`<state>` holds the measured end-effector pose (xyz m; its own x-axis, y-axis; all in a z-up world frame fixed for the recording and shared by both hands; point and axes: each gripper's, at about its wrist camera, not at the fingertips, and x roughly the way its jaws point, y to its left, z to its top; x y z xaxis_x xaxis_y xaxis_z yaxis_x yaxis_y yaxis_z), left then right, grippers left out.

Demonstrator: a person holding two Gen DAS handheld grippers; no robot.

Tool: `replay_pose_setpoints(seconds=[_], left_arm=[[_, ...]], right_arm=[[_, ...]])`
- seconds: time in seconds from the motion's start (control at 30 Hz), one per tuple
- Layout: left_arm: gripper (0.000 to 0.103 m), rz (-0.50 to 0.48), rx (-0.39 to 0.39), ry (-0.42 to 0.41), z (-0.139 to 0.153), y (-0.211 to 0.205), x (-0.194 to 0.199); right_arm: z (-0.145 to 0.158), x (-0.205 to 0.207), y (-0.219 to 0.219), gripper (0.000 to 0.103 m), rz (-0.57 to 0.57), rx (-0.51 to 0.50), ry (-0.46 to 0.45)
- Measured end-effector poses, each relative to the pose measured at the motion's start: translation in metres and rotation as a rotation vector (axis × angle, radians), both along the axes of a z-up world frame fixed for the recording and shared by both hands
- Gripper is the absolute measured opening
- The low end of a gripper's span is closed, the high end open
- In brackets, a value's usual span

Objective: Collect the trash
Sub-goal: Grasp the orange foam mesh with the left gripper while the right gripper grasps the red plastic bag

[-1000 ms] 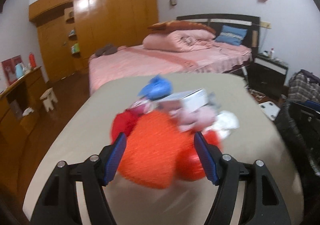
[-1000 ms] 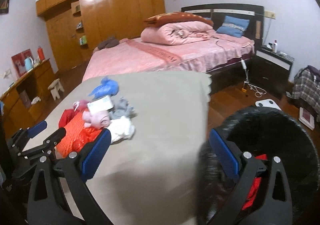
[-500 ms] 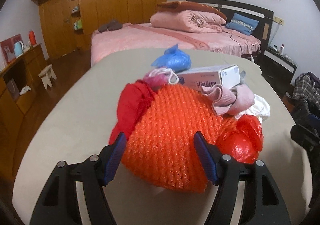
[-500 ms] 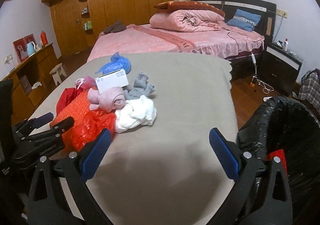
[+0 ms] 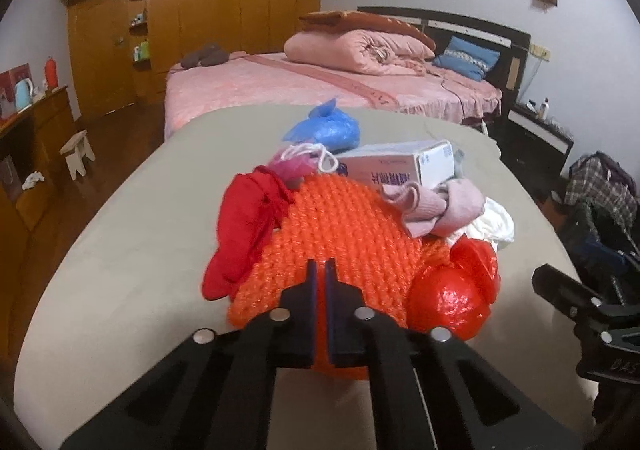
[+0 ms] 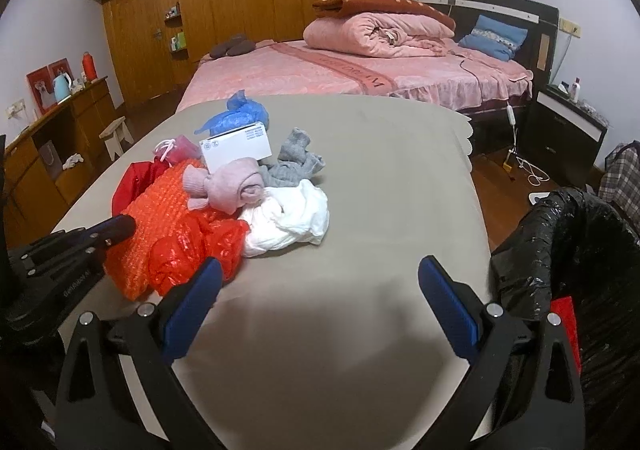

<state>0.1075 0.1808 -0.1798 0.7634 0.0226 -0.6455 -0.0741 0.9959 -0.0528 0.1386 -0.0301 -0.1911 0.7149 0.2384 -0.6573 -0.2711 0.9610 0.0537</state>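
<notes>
A pile of trash lies on the grey-covered table (image 6: 380, 178). It holds an orange knitted net (image 5: 344, 234), a red cloth (image 5: 244, 226), a red plastic bag (image 5: 456, 294), a white box (image 5: 400, 166), a pink sock (image 5: 436, 206), a blue bag (image 5: 324, 128), a grey sock (image 6: 296, 158) and a white cloth (image 6: 288, 218). My left gripper (image 5: 319, 270) is shut on the near edge of the orange net. It also shows in the right wrist view (image 6: 120, 228). My right gripper (image 6: 320, 306) is open and empty above bare table, right of the pile.
A black-lined trash bin (image 6: 568, 250) with something red inside stands off the table's right edge. A pink bed (image 6: 360, 70) lies behind the table. A wooden sideboard (image 6: 48, 138) and a small stool (image 6: 116, 134) stand at the left.
My left gripper has closed from wide open onto the orange net. My right gripper has swung left, away from the bin and toward the pile.
</notes>
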Motion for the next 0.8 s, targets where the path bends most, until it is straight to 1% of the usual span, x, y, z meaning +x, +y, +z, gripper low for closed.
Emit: replay_pose_setpoints(seconds=[0.1,0.17,0.23,0.27,0.3,0.37,0.47,0.57,0.6,0.63,0.67,0.7,0.73,0.77,0.8], left_arm=[[0.0,0.008,0.004,-0.004,0.002,0.006,-0.004],[0.0,0.019,0.02,-0.003,0.003,0.008,-0.005],[0.005,0.023,0.03,0.0,0.003,0.011,-0.003],[0.021,0.027,0.036,0.005,0.002,0.011,-0.002],[0.041,0.024,0.034,0.008,0.001,0.012,-0.001],[0.053,0.018,0.042,0.02,-0.001,0.011,0.004],[0.059,0.018,0.057,0.055,-0.008,0.01,0.012],[0.058,0.013,0.032,0.068,-0.011,0.01,0.016],[0.054,0.007,0.026,0.07,-0.012,0.009,0.016],[0.05,-0.005,0.016,0.069,-0.012,0.008,0.016],[0.042,-0.01,0.015,0.066,-0.012,0.008,0.015],[0.03,-0.014,0.015,0.061,-0.012,0.008,0.014],[0.025,-0.022,0.01,0.055,-0.011,0.007,0.013],[0.016,-0.026,0.007,0.047,-0.01,0.006,0.011],[0.014,-0.028,0.009,0.034,-0.008,0.004,0.009]], right_arm=[[0.0,0.0,0.005,0.096,0.013,0.007,0.006],[-0.001,-0.001,0.009,0.096,0.026,0.008,0.01],[-0.002,-0.002,0.012,0.096,0.036,0.007,0.013],[-0.002,-0.002,0.014,0.096,0.04,0.006,0.013],[-0.002,-0.002,0.014,0.096,0.043,0.004,0.014],[-0.002,-0.002,0.014,0.096,0.041,0.004,0.016],[-0.001,-0.002,0.01,0.096,0.03,0.005,0.017],[-0.003,-0.001,0.008,0.096,0.023,0.004,0.022],[-0.003,-0.001,0.008,0.096,0.022,0.005,0.024],[-0.004,-0.001,0.008,0.096,0.021,0.006,0.027],[-0.004,-0.001,0.008,0.096,0.022,0.006,0.027],[-0.004,-0.001,0.008,0.096,0.023,0.007,0.026],[-0.003,-0.002,0.008,0.096,0.024,0.007,0.025],[-0.003,-0.002,0.008,0.096,0.026,0.007,0.023],[-0.003,-0.002,0.009,0.096,0.029,0.007,0.023]])
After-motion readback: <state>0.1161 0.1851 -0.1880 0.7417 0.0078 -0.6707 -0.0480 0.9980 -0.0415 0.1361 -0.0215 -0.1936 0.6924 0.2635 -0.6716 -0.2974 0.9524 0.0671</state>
